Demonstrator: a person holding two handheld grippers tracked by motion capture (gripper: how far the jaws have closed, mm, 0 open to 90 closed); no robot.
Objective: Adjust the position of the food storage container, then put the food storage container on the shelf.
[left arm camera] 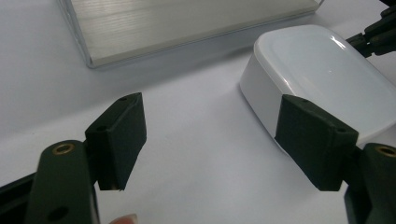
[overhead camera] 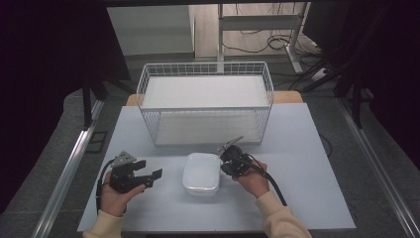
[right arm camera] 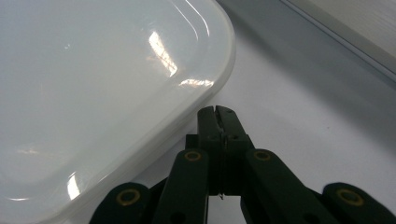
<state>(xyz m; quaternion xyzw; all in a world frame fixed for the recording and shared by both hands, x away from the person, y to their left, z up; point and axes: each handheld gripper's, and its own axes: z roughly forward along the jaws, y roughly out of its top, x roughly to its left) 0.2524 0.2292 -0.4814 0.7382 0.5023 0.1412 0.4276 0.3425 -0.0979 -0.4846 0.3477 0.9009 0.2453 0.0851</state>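
Lab; dark curtains [overhead camera: 44,74]; floor cables [overhead camera: 267,44]

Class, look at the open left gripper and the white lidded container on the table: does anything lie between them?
Nothing visible does. Bare table separates the left gripper from the white container. The shut right gripper sits at the container's opposite side.

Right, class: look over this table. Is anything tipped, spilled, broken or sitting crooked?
Nothing stands out. The white lidded box sits flat and closed on the table, and the wire basket stands upright behind it. The left gripper is open; the right gripper is shut at the box's edge.
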